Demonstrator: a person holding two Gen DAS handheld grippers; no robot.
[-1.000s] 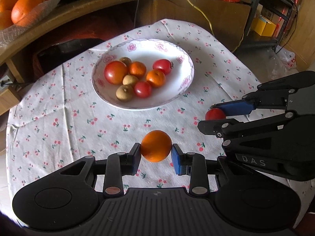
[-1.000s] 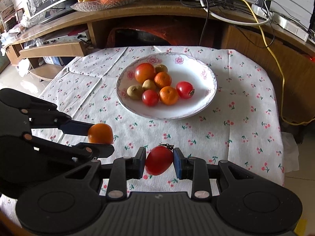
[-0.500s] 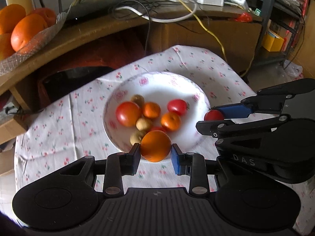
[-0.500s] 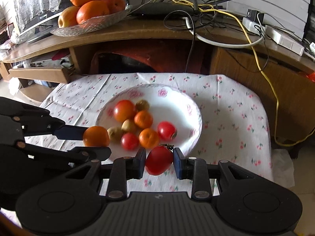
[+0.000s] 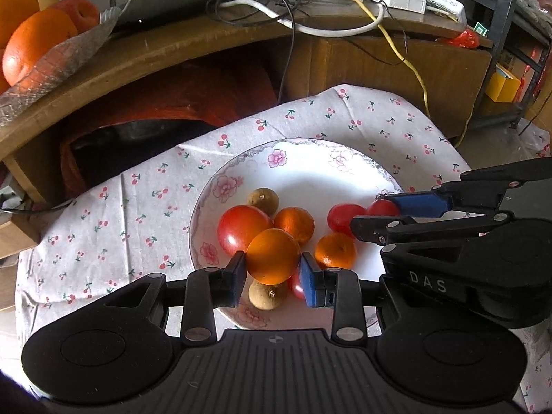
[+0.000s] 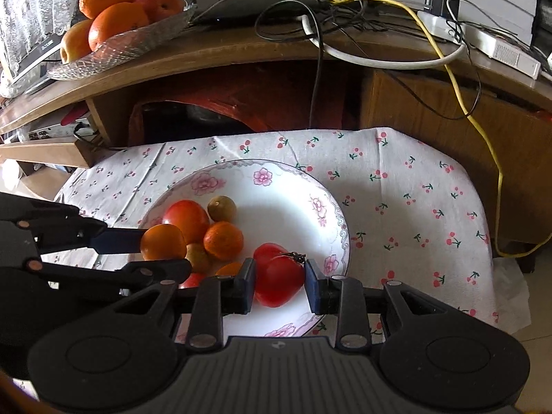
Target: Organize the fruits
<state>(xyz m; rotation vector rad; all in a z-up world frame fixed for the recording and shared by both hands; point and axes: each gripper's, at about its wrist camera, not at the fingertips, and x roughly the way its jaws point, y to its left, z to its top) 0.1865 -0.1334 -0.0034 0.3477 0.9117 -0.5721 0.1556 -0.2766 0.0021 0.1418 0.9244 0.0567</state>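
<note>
Your left gripper [image 5: 272,274] has its fingers clamped on a round orange [image 5: 272,256], held above the near side of the white flowered plate [image 5: 310,169]; being round, it shows no long axis. Your right gripper [image 6: 280,284] has its fingers clamped on a red tomato [image 6: 279,281] over the plate's right half, its dark stem [image 6: 295,257] pointing up and to the right, its longer side running roughly toward you. In the plate, as far as the views show, lie three red tomatoes, two small oranges and three brown round fruits, clustered on the left and middle. The plate sits on the cherry-print cloth [image 6: 407,207] covering the desk. Behind it, a glass dish [image 6: 138,43] of bigger fruit stands on a wooden shelf [image 6: 241,51].
</note>
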